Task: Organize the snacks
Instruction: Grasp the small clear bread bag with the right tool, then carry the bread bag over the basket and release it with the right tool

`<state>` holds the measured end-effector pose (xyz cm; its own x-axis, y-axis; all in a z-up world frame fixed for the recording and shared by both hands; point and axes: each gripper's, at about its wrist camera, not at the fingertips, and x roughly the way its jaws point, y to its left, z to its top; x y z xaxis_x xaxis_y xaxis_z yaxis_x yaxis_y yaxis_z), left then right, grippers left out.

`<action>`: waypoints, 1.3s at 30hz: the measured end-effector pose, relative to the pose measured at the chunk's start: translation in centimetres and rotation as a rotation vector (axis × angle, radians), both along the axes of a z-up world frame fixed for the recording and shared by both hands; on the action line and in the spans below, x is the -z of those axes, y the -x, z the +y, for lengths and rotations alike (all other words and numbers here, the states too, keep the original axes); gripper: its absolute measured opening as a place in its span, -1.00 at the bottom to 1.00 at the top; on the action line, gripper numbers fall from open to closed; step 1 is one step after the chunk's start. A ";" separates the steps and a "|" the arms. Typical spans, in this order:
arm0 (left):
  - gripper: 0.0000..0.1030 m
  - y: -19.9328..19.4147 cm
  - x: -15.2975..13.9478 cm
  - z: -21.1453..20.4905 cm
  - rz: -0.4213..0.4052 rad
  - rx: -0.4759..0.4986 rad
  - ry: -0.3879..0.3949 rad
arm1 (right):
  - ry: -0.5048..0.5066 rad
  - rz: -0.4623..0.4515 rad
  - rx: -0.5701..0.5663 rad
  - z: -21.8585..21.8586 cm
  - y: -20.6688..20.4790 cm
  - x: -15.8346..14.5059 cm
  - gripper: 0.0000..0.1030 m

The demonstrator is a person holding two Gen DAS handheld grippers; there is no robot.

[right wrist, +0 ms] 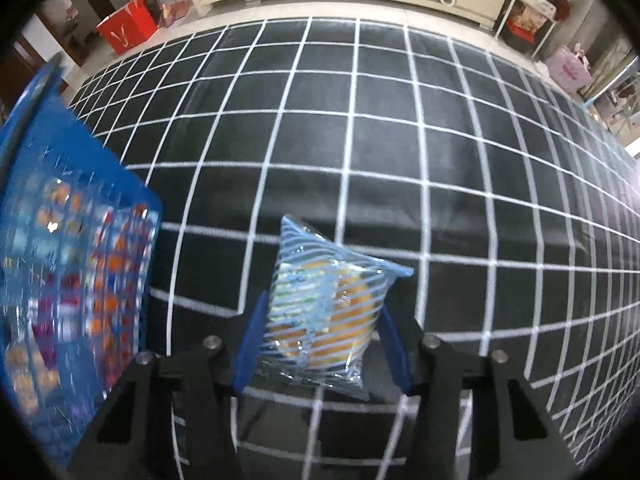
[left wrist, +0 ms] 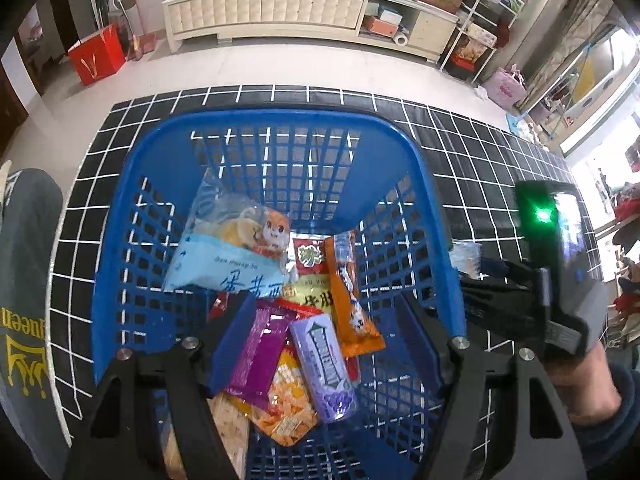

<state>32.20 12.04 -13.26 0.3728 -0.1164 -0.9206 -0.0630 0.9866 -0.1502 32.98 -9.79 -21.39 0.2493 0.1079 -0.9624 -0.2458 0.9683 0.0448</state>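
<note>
Low in the frame, the right gripper (right wrist: 320, 330) clamps a striped blue packet (right wrist: 324, 308); next comes lifting it into the blue basket (right wrist: 76, 168) at left.

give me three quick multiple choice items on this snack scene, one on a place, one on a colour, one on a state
1. Where does the striped blue snack packet lie?
A. in the basket
B. on the checked cloth beside the basket
C. on the floor

2. What colour is the basket?
A. red
B. blue
C. white

3. How does the left gripper stand?
A. open over the basket
B. shut on the purple gum pack
C. resting on the floor

Key: 1 B, the packet rests on the checked cloth between the right gripper fingers; 2 B, the plastic mesh is blue; 3 A, its fingers stand apart, gripping nothing.
</note>
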 end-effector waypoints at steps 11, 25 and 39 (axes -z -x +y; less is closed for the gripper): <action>0.36 3.3 -2.8 -1.1 -0.049 0.031 -0.019 | -0.050 -0.127 -0.060 -0.2 7.0 -8.3 0.12; 0.54 8.8 -8.1 -1.0 -0.167 0.068 -0.039 | -0.096 -0.272 -0.145 4.9 11.3 -15.7 0.12; 0.72 11.8 -8.2 3.9 -0.198 0.024 -0.095 | -0.126 -0.290 -0.273 9.5 12.2 -16.3 0.12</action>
<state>20.42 15.94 -5.06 0.5453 -0.0436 -0.8371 -0.0176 0.9978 -0.0634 20.81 -0.26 -5.10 0.4541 0.3201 -0.8315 -0.5123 0.8573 0.0502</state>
